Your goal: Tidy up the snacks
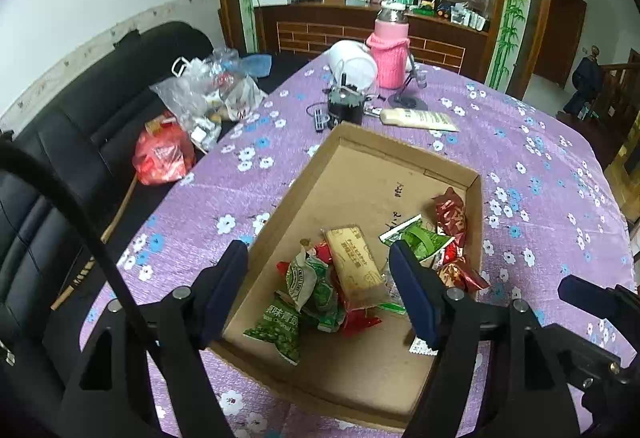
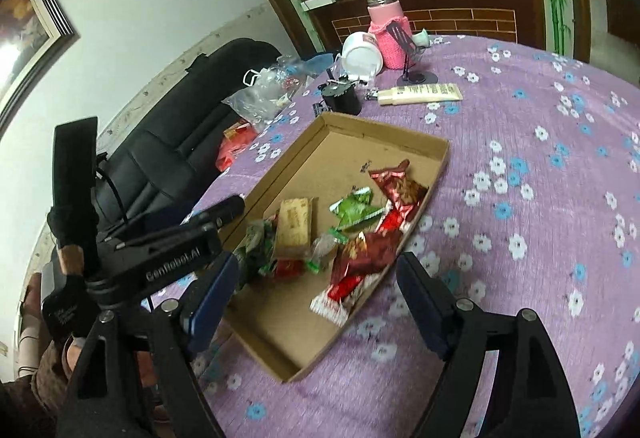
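On the table [image 1: 520, 142], snacks [image 1: 344, 278] fill a cardboard tray [image 1: 348, 142].
Both grippers' fingers spread, empty; only the right wrist view shows the left gripper [image 2: 224, 214].

Both wrist views tilt down, close over cardboard tray [image 1: 472, 198] [image 2: 438, 158]; tray shared.

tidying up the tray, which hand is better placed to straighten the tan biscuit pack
Left. The left gripper hangs open right over the tan rectangular biscuit pack in the shallow cardboard tray; the right gripper sits open nearer the red wrappers.
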Demonstrator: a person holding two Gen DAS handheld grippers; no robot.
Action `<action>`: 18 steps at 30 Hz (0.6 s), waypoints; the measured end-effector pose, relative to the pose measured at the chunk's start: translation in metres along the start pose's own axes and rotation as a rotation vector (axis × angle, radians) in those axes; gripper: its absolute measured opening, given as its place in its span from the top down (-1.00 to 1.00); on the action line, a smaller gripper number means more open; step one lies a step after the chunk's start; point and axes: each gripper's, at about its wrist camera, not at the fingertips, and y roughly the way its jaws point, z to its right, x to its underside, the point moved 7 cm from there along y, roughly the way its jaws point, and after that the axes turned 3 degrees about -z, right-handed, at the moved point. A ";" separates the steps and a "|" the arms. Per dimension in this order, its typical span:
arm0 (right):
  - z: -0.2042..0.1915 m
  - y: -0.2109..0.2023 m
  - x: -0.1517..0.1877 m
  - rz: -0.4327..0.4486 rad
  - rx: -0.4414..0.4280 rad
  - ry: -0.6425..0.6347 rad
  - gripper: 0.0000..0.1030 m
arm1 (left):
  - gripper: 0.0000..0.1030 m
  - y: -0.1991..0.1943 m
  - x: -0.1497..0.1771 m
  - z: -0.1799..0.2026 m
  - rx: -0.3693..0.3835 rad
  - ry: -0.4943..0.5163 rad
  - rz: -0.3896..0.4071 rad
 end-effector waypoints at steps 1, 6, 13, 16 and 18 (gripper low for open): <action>-0.001 -0.002 0.001 -0.002 -0.006 -0.001 -0.57 | -0.44 -0.002 0.000 0.000 0.001 0.002 0.005; -0.007 -0.009 0.004 0.009 -0.013 -0.023 -0.57 | -0.47 -0.006 0.004 0.001 0.016 -0.005 0.009; -0.023 -0.004 0.005 0.046 0.124 -0.172 -0.59 | -0.48 -0.007 0.014 -0.009 0.003 -0.054 0.000; -0.026 0.001 0.006 0.035 0.122 -0.188 -0.59 | -0.48 -0.009 0.016 -0.017 -0.008 -0.075 -0.005; -0.028 0.003 0.006 0.030 0.118 -0.193 -0.59 | -0.48 -0.011 0.018 -0.023 -0.010 -0.096 -0.005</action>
